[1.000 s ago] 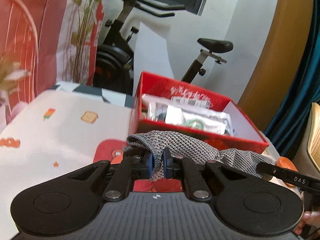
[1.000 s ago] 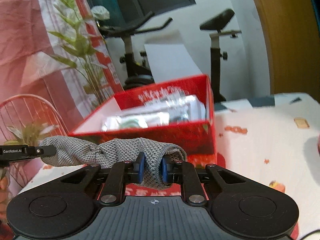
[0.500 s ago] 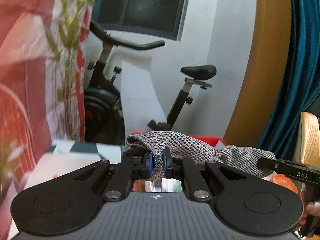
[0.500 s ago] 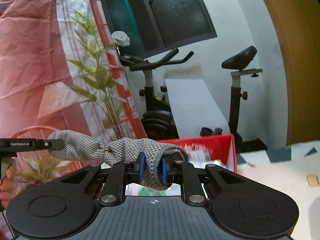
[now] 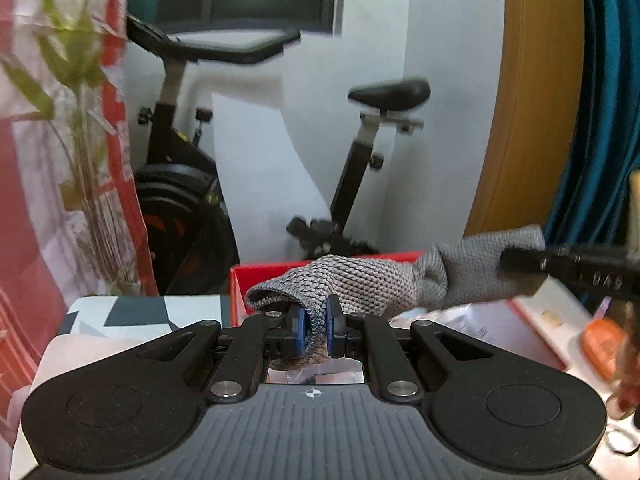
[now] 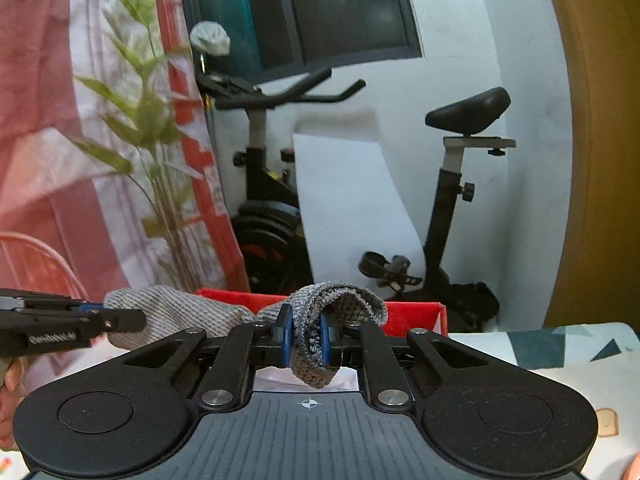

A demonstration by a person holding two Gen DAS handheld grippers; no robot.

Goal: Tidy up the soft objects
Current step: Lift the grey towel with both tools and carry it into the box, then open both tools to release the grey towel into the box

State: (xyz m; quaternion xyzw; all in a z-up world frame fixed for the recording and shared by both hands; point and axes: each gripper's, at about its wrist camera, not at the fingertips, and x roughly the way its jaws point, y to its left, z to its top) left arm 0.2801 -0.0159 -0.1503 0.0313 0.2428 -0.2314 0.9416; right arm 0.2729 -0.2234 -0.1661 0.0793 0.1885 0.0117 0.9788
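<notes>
Your left gripper [image 5: 316, 330] and right gripper [image 6: 306, 338] both sit side by side, fingers clamped tight on the cloth [image 5: 360, 280].

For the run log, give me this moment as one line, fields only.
left gripper: shut on grey cloth | right gripper: shut on grey cloth | cloth: held between both, above red box

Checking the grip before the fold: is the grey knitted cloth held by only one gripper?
No: the left gripper and right gripper each pinch an end of the grey knitted cloth.
</notes>
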